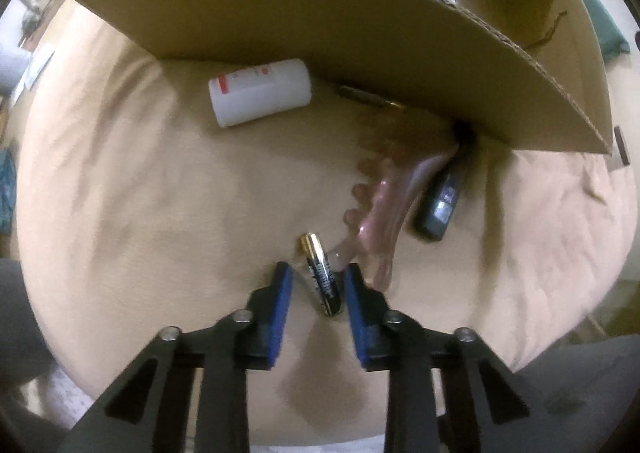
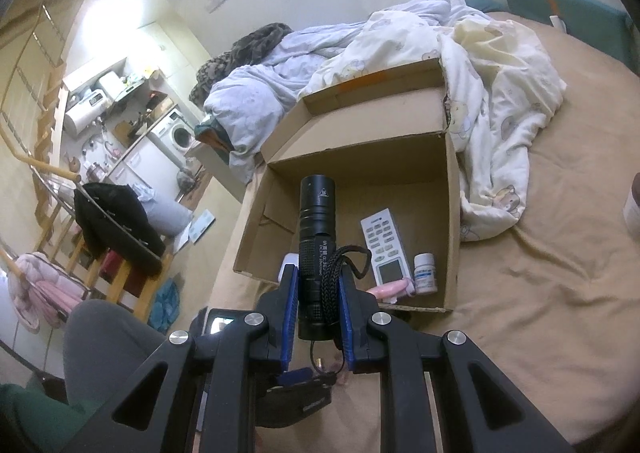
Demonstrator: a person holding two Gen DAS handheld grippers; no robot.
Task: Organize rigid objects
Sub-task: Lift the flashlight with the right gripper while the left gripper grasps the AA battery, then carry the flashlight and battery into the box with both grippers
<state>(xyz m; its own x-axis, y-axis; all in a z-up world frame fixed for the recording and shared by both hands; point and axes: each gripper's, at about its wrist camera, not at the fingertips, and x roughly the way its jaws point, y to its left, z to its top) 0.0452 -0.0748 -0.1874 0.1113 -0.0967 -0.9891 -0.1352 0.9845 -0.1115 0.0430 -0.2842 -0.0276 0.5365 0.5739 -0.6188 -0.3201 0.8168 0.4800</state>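
In the cardboard box (image 2: 452,221) three things already lay: a remote control (image 2: 383,249), a small pill bottle (image 2: 425,274) and a pink item (image 2: 394,290) along the near wall. Outside, on the tan bedsheet (image 1: 140,213), much remained, left to right: a white bottle (image 1: 260,97), a battery (image 1: 322,277), a pink comb (image 1: 384,213) and a dark device (image 1: 440,201). The left gripper (image 1: 316,273) stood narrow around the battery (contact on the left pad unclear). The right gripper (image 2: 318,285) clamped a black flashlight (image 2: 316,245) just short of the box.

Dim, blurred, fisheye-warped indoor light
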